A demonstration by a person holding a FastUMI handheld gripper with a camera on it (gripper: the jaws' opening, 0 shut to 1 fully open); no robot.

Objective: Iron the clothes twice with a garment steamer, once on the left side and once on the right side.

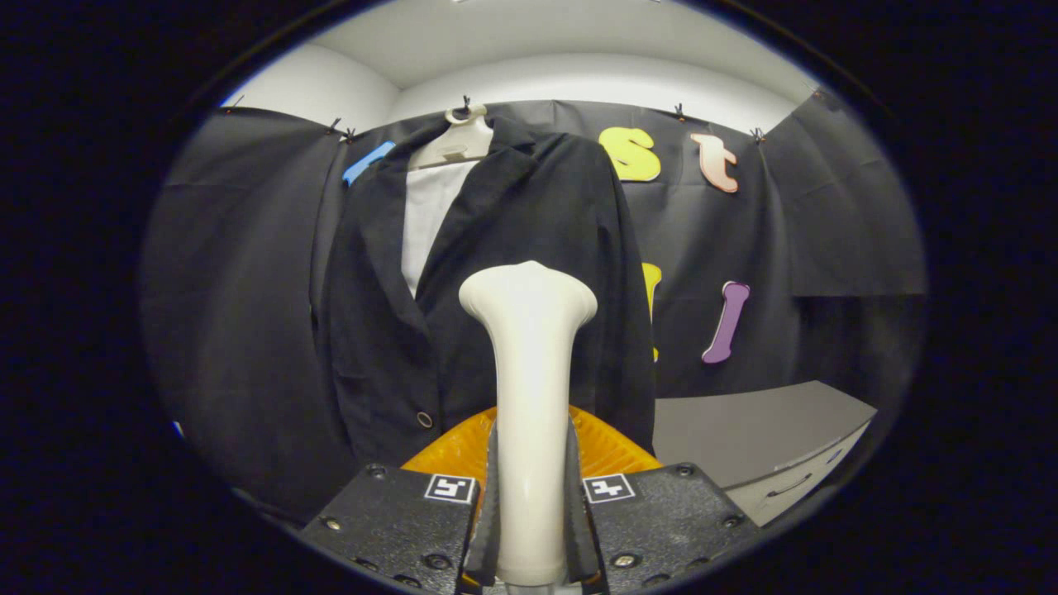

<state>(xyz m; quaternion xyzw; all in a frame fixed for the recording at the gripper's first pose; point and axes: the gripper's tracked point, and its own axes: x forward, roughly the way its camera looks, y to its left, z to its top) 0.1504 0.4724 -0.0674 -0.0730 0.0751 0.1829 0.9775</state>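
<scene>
While clamped, gripper point(529, 529) on steamer point(529, 372).

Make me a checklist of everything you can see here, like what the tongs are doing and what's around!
Surface: a grey cabinet top beyond the tongs, off to one side; a handle shows on its front.
Job's things: white garment steamer held upright, its flared head in front of the black jacket. The jacket hangs on a white hanger over a white shirt.
Clutter: an orange ribbed object just behind the steamer's handle; what it is, cannot tell.
Grippers: tongs shut on the steamer's handle, a finger on each side.
Cables: nothing seen.
Surroundings: black cloth wall clipped up along its top edge; white wall above.
</scene>
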